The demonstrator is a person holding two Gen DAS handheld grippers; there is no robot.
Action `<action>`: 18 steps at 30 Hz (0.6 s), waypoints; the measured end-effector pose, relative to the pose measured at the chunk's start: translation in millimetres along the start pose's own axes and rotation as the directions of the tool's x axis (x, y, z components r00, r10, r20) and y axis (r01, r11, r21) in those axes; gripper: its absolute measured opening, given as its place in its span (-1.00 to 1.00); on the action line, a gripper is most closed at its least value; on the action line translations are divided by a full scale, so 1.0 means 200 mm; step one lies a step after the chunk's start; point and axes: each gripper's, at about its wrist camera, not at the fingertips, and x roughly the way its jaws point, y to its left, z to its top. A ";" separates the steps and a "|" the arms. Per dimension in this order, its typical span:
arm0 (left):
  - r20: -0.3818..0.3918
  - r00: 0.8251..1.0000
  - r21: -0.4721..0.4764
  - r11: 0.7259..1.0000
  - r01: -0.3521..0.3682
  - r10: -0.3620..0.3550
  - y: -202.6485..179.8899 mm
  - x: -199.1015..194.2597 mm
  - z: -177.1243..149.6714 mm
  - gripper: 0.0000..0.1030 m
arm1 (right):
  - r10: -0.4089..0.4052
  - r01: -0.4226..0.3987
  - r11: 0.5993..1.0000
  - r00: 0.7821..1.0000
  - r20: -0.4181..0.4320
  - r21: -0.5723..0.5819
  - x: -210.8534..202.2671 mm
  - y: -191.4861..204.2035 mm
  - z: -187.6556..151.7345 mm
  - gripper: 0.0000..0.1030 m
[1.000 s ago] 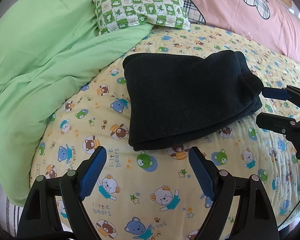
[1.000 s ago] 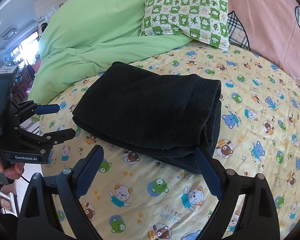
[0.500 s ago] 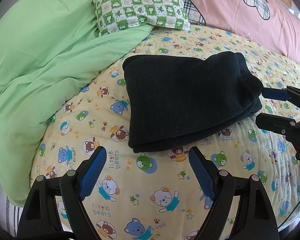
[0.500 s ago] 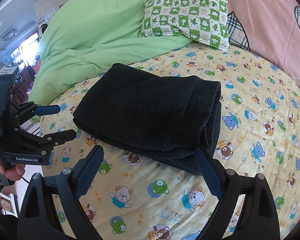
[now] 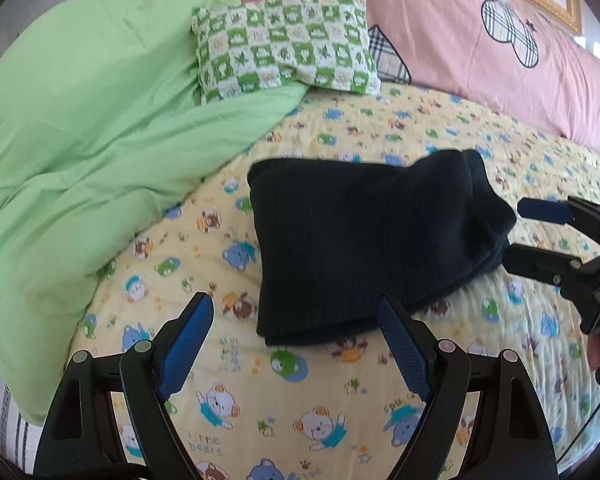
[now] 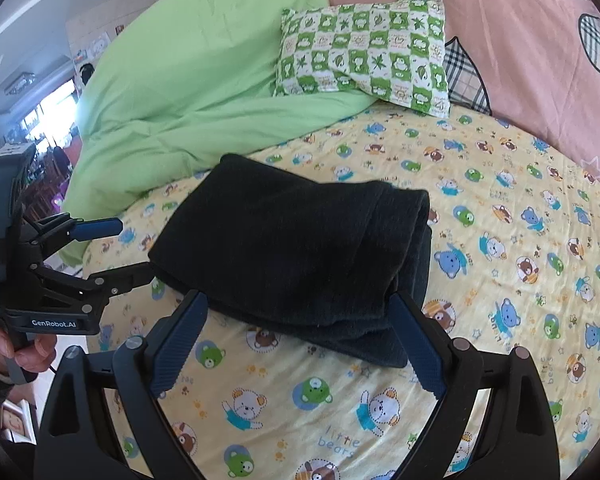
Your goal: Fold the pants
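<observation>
The black pants lie folded in a thick rectangle on the yellow bear-print sheet; they also show in the right wrist view. My left gripper is open and empty, hovering just short of the fold's near edge. My right gripper is open and empty at the fold's near edge on its side. Each gripper shows in the other's view, the right gripper beside the pants' right end, the left gripper beside their left end.
A green duvet is heaped at the left. A green checked pillow lies behind the pants, against a pink headboard cover. The bed's edge falls away at the lower left.
Both grippers have drawn back and up a little from the folded pants, which now sit slightly further away. The pants have not moved.
</observation>
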 end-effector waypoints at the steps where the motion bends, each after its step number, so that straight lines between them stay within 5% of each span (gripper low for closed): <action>1: 0.004 1.000 -0.001 1.000 -0.002 0.002 0.00 0.00 0.01 0.64 | -0.002 0.002 1.000 1.000 0.002 0.002 0.00 0.00 0.00 0.79; 18: -0.031 1.000 -0.008 1.000 -0.002 0.001 -0.04 0.07 0.06 0.65 | -0.006 0.005 0.999 1.000 0.022 0.043 -0.03 -0.06 0.00 0.79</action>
